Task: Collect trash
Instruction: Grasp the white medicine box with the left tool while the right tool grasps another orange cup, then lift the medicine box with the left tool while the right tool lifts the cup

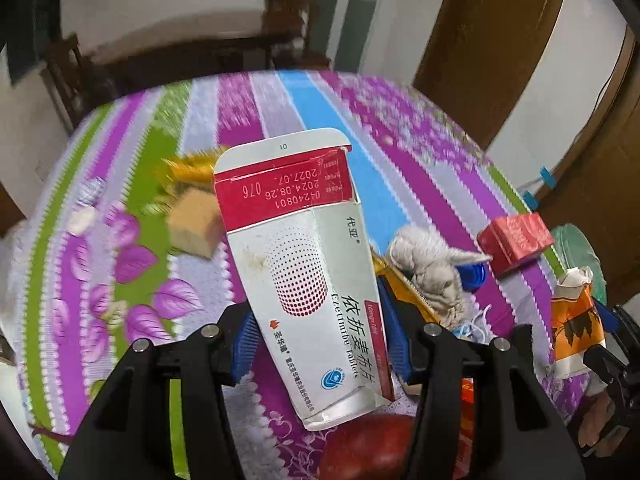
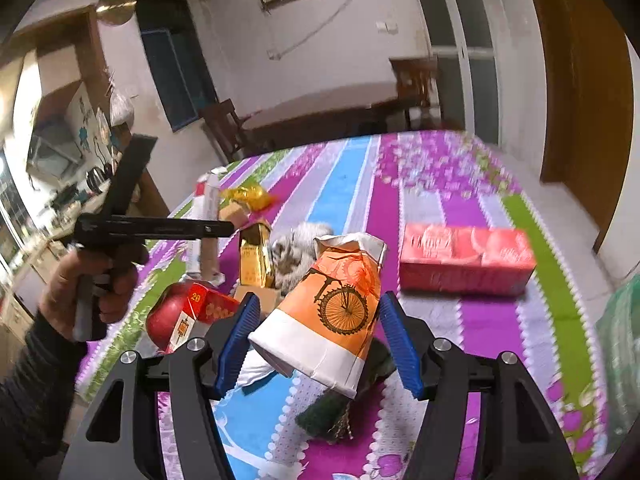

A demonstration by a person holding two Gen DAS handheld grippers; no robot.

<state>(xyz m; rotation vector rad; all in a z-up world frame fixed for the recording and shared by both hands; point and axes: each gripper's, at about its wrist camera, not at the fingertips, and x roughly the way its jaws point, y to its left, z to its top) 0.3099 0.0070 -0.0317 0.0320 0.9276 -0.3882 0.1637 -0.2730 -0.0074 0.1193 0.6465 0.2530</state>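
My left gripper (image 1: 320,340) is shut on a white and red medicine box (image 1: 308,264) and holds it above the striped tablecloth (image 1: 332,120). My right gripper (image 2: 316,340) is shut on a crumpled orange and white paper cup (image 2: 332,308) with a bicycle print; the cup also shows in the left wrist view (image 1: 576,328). A crumpled grey tissue (image 1: 436,272) lies on the cloth right of the medicine box. A gold wrapper (image 1: 188,168) and a tan cube (image 1: 194,222) lie behind the box to the left.
A red tissue pack (image 2: 464,260) lies at the right of the table. A red apple (image 1: 368,448) and a red cigarette pack (image 2: 200,312) lie near the front. A gold box (image 2: 256,256) stands mid-table. A dark scouring pad (image 2: 336,412) lies under the cup.
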